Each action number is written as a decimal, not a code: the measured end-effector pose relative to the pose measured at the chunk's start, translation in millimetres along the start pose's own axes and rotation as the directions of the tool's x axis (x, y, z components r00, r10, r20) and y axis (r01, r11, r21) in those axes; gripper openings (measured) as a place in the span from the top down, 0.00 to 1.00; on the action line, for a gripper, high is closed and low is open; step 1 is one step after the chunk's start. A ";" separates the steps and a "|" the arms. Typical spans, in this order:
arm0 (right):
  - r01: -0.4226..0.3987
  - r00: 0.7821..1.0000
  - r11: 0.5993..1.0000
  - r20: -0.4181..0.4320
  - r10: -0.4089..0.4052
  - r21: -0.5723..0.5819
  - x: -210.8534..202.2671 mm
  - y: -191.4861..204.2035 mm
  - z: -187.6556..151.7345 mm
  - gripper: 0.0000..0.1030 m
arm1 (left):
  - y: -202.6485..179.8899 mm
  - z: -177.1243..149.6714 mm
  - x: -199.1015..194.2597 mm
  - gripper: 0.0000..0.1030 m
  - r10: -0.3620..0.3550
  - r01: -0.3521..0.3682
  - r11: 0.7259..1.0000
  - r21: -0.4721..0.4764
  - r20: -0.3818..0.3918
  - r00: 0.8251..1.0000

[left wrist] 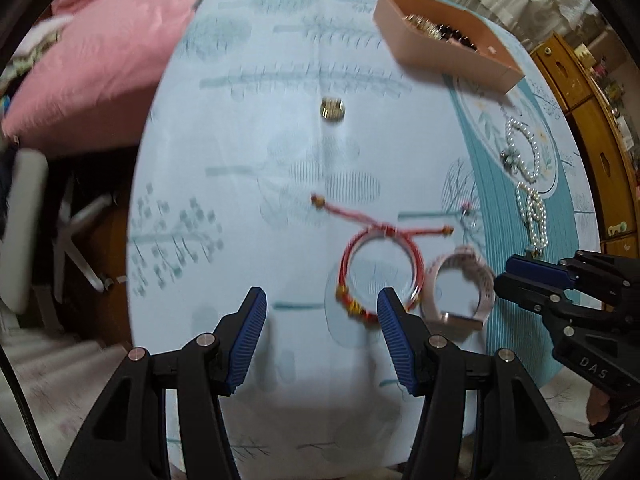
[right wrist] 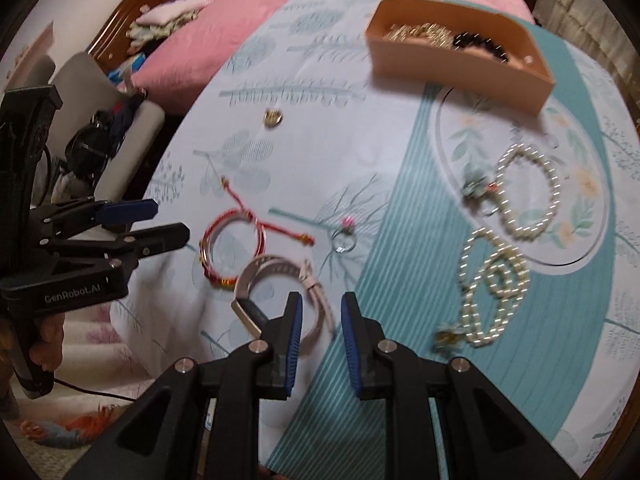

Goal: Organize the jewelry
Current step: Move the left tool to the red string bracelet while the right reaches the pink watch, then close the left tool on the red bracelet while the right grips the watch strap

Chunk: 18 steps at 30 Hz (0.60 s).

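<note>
On the printed tablecloth lie a red cord bracelet (left wrist: 345, 268) (right wrist: 205, 246) and, touching its right side, a pale pink watch band (left wrist: 486, 280) (right wrist: 260, 265). My left gripper (left wrist: 320, 300) (right wrist: 172, 222) hovers open just before the bracelet, which lies next to its right finger, and holds nothing. My right gripper (right wrist: 320, 304) (left wrist: 502, 272) stands open by a narrow gap beside the band's strap end, nothing between its pads. A ring with a pink stone (right wrist: 345, 236), two pearl strands (right wrist: 554, 188) (right wrist: 466, 264) and a small gold piece (left wrist: 333, 109) lie further off.
A shallow pink box (left wrist: 440, 52) (right wrist: 452, 72) holding a gold chain and dark beads sits at the far right of the cloth. Pink bedding (left wrist: 120, 40) lies behind the table, and a wooden cabinet (left wrist: 600, 140) stands to the right. The table edge drops off at left.
</note>
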State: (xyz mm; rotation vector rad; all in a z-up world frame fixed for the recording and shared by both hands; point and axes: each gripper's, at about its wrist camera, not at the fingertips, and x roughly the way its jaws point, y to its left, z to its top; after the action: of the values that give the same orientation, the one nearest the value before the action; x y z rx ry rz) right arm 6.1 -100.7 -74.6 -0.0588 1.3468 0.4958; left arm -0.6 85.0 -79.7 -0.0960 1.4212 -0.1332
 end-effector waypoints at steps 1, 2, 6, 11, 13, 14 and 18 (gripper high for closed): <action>0.003 1.000 1.000 -0.006 -0.003 -0.014 3.3 2.8 -1.1 0.81 | 2.5 -3.7 3.5 0.46 -0.016 0.016 1.000 -0.020 -0.011 1.000; 0.005 1.000 1.000 -0.011 -0.006 -0.024 6.0 4.9 -1.5 0.81 | 5.5 -7.3 6.7 0.46 -0.035 0.034 0.998 -0.045 -0.020 0.999; 0.006 1.000 0.999 -0.021 -0.007 -0.048 14.4 10.8 -0.7 0.81 | 13.4 -16.7 16.1 0.46 -0.097 0.091 0.987 -0.130 -0.044 0.994; 0.022 1.000 0.998 -0.021 -0.023 -0.065 24.0 12.0 3.6 0.81 | 12.5 -18.3 21.0 0.46 -0.130 0.122 0.977 -0.175 -0.037 0.991; 0.017 1.000 0.997 -0.021 -0.019 -0.070 26.5 11.5 3.8 0.81 | 10.9 -16.3 21.9 0.46 -0.149 0.138 0.971 -0.195 -0.039 0.988; 0.013 1.000 0.997 -0.011 -0.014 -0.075 26.8 10.9 3.3 0.81 | 9.5 -15.0 22.8 0.46 -0.152 0.140 0.968 -0.207 -0.041 0.988; 0.006 1.000 0.996 0.017 -0.004 -0.084 28.1 10.5 2.4 0.91 | 1.6 -7.7 26.1 0.46 -0.138 0.124 0.963 -0.238 -0.046 0.989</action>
State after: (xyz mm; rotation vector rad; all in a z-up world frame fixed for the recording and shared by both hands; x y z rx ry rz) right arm 8.2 -81.8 -98.0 -0.1273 1.3092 0.5477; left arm -4.4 82.8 -106.6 -0.3848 1.4885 -0.0768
